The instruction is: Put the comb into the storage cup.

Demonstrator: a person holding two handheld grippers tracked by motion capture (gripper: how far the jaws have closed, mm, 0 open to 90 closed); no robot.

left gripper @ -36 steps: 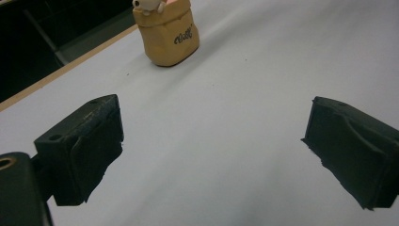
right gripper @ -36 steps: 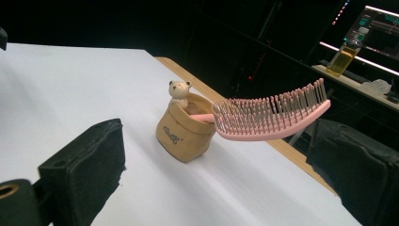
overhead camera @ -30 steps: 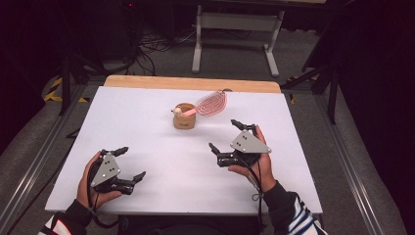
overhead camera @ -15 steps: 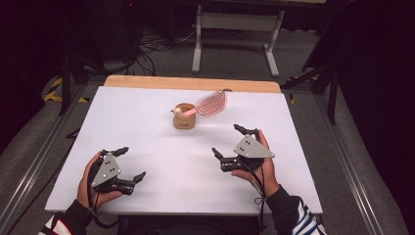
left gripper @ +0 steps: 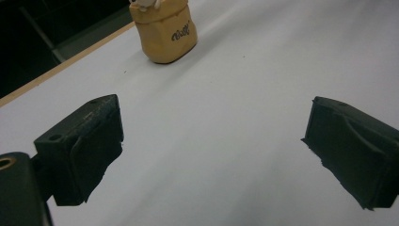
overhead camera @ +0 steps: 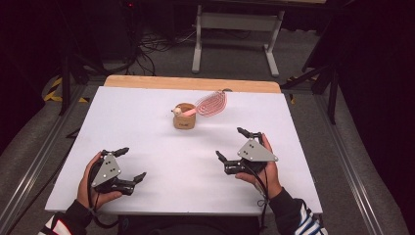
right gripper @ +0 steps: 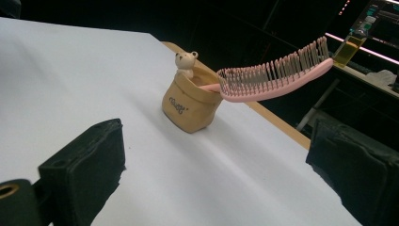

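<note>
At the near left corner of the white rectangular worktop, the person's left hand holds the left gripper, black with a grey three-cornered plate on top. Its two jaws stand wide apart with nothing between them; in the left gripper view only bare white surface lies in the gap. From this gripper the small tan pouch-shaped holder sits well ahead and off toward the far edge, its printed side turned this way, well apart from the jaws.

In the high view that tan holder stands upright near the middle of the worktop, closer to the far edge than to the near one. A tiny white bear figure perches on its rim. A pink plastic hairbrush with rows of bristles has its handle end resting in the holder, while its head leans out to the right and toward the far edge, raised off the surface with bristles upward in the right gripper view.

Toward the near right part of the worktop, the person's right hand grips the right gripper, also black with a grey plate. Its jaws are spread wide and empty. The holder and the brush lie ahead of it, toward the far edge and to its left, well apart from the jaws. A striped sleeve shows at the near right edge
</note>
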